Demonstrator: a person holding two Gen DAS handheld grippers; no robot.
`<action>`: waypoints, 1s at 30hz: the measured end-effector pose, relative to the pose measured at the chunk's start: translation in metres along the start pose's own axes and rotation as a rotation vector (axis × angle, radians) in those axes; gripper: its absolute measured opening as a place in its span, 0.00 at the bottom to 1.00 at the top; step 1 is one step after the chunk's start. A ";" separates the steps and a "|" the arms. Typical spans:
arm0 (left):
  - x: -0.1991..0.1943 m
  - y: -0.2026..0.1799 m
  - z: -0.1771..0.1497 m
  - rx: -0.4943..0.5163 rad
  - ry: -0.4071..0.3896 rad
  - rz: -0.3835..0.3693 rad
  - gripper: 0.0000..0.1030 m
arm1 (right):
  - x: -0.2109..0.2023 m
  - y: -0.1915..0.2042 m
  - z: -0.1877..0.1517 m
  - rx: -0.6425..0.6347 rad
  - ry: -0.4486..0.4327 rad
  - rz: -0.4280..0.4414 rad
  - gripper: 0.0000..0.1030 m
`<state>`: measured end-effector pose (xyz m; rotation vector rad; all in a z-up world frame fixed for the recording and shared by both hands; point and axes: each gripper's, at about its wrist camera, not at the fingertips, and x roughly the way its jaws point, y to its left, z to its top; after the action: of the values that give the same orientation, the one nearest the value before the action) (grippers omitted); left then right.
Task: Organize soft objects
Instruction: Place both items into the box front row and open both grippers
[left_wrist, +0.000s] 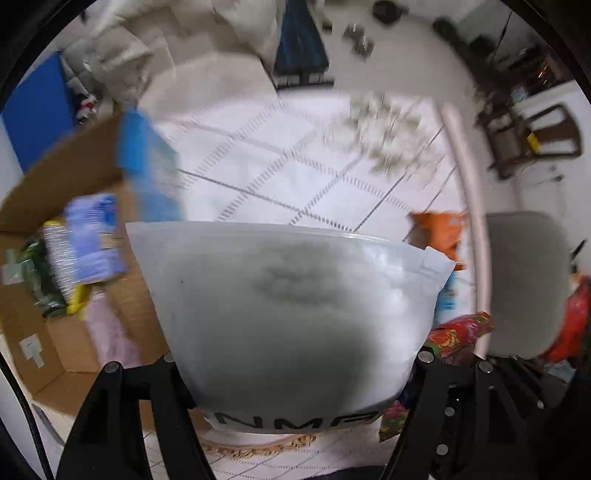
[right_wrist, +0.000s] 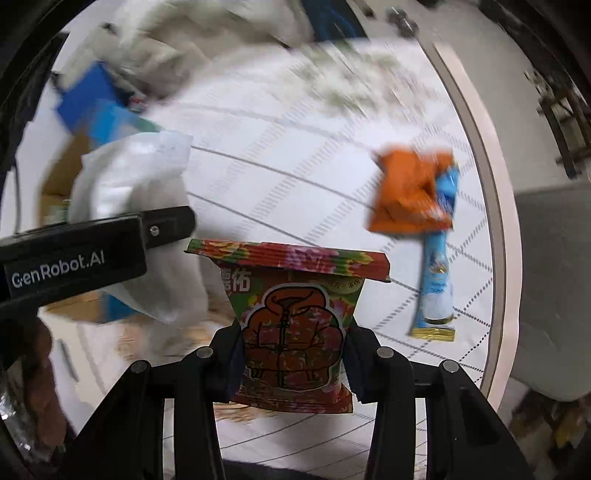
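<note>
Your left gripper (left_wrist: 295, 373) has its fingers closed on a frosted white plastic pouch with soft white filling (left_wrist: 291, 317); the pouch fills the lower middle of the left wrist view, its sealed top edge running from 9 to 3 o'clock, black letters showing at its bottom edge near 6 o'clock; at 9 o'clock sits an open brown cardboard box (left_wrist: 74, 173) with a blue and white pack (left_wrist: 96, 240) and a pale pink soft pack (left_wrist: 110, 332) inside it, the rest of its contents too blurred to name; a white quilted cloth with grey stitched lines (left_wrist: 280, 177) covers the bench beyond the pouch, from 11 to 1 o'clock.

Your right gripper (right_wrist: 291, 354) grips a red and green floral snack bag printed with an orange puffer jacket (right_wrist: 295, 317); the black fingers (right_wrist: 225, 354) press its two sides and the bag stands upright at the centre of the right wrist view, its crimped top edge toward 12 o'clock; at 2 o'clock an orange crinkled snack bag (right_wrist: 406, 192) lies on the white quilted cloth, touching and partly overlapping a long light blue wrapper with a gold end (right_wrist: 437, 280) that runs down toward 4 o'clock; at 9 o'clock the left gripper's black body marked GenRobot.AI crosses the view with the white pouch in its grasp; the cardboard box shows behind it at 10 o'clock, blurred.
</note>
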<state>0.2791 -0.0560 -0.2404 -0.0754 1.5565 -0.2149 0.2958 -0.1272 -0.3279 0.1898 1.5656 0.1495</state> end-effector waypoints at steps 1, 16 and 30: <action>-0.015 0.005 0.002 -0.003 -0.019 -0.001 0.69 | -0.012 0.013 0.000 -0.017 -0.022 0.020 0.45; -0.027 0.293 -0.034 -0.306 0.133 0.179 0.70 | 0.042 0.259 0.007 -0.176 0.061 0.226 0.45; 0.031 0.320 -0.045 -0.291 0.327 0.077 0.73 | 0.130 0.307 0.017 -0.266 0.212 0.137 0.62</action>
<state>0.2624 0.2556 -0.3301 -0.2173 1.9052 0.0664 0.3210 0.2000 -0.3896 0.0734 1.7244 0.4960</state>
